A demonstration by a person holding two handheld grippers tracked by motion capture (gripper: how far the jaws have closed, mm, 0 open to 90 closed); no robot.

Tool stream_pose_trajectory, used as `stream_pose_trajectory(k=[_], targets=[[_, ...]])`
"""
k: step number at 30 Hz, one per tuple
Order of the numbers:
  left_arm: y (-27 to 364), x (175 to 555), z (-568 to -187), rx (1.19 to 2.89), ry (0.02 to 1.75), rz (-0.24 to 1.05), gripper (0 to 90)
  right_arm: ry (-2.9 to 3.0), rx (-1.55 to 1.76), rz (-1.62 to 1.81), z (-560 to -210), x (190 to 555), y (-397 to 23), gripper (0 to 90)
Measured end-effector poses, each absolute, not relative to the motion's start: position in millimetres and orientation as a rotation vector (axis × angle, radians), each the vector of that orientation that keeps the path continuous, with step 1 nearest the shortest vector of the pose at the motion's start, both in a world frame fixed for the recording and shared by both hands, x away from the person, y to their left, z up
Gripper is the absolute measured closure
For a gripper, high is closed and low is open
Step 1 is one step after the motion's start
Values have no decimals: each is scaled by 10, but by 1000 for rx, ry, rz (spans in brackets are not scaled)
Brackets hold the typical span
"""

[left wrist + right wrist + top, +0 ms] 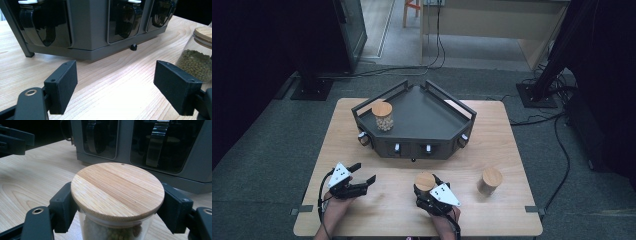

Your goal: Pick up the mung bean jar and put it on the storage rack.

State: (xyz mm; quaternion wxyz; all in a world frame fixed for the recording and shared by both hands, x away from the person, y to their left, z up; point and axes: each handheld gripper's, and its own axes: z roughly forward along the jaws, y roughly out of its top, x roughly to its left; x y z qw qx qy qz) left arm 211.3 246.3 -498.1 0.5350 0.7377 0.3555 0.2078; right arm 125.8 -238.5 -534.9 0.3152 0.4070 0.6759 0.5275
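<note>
A glass jar with a round wooden lid [117,191] stands on the table's near middle [425,181]. My right gripper [426,189] is shut on it, one jaw pressing each side just under the lid [117,207]. Small green beans fill this jar [196,61]. To its left, my left gripper [363,173] rests low over the bare wood, open, with nothing between its pads [117,87]. It points toward the front of a dark grey angled rack [422,145] [92,30].
A second wooden-lidded jar [382,116] with pale beans stands on the left of the rack's top [427,112]. A third lidded jar [489,181] stands on the table to the right of my right gripper. Dispenser knobs line the rack's front [397,148].
</note>
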Motion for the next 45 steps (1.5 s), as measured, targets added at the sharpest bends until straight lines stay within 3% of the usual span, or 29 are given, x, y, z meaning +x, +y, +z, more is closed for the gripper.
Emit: stream_pose_trajectory(k=[45], targets=[[2407, 2135, -4982, 1797, 811, 493, 187, 1820, 1034, 1402, -4901, 1427, -2561, 249]])
